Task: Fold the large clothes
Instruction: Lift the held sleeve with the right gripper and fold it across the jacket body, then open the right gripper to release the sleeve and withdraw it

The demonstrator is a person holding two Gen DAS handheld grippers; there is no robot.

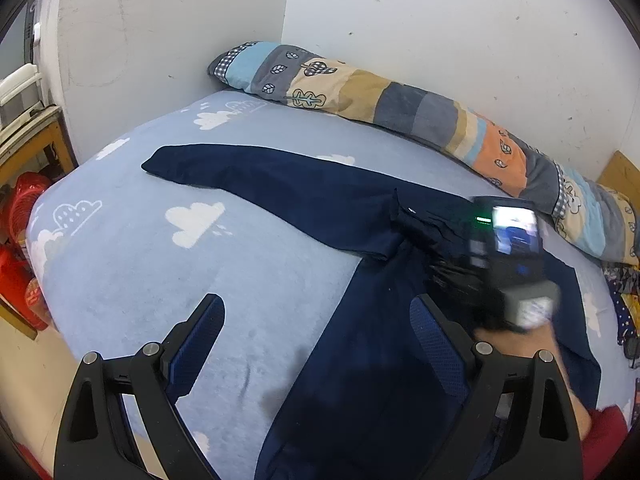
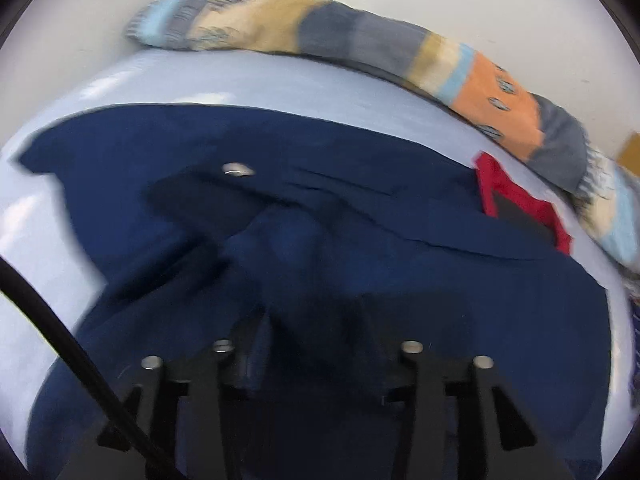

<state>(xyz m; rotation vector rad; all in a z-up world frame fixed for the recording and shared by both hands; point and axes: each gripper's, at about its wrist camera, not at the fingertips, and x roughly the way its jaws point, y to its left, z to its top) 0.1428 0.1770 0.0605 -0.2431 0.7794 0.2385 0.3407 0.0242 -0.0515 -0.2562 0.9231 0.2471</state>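
Working on navy trousers (image 1: 280,188), laid out on the bed (image 1: 160,280): one leg reaching away to the far left, the other running down toward the near edge, waist to the right near the striped bolster (image 1: 400,108).

Left gripper (image 1: 316,304): spread wide, holding nothing, hovering over the near leg's left edge with one finger above bare sheet and the other above cloth.

Right gripper (image 2: 316,320): down in the bunched cloth around the crotch and waist, just below the metal snap (image 2: 238,169). Cannot tell whether pressed together or apart; blurred, with the fingers lost in dark fabric.

Judged as an early fold, probably bringing one leg over the other, with most of the task yet to do.

To do it well:
- Confirm a firm pinch at the crotch with the right before pulling anything; a loose grip there would likely let the waist slide.
- Lower the left onto the near leg's edge and close on both layers, not only the top one.
- Lift just clear of the sheet and carry the leg across in one arc, matching seam to seam.
- Pull lightly outward while laying it down, to take out the wrinkles near the crotch.
- Stay clear of the red cloth (image 2: 520,200) lying against the waist's far side, to avoid dragging it into the fold.
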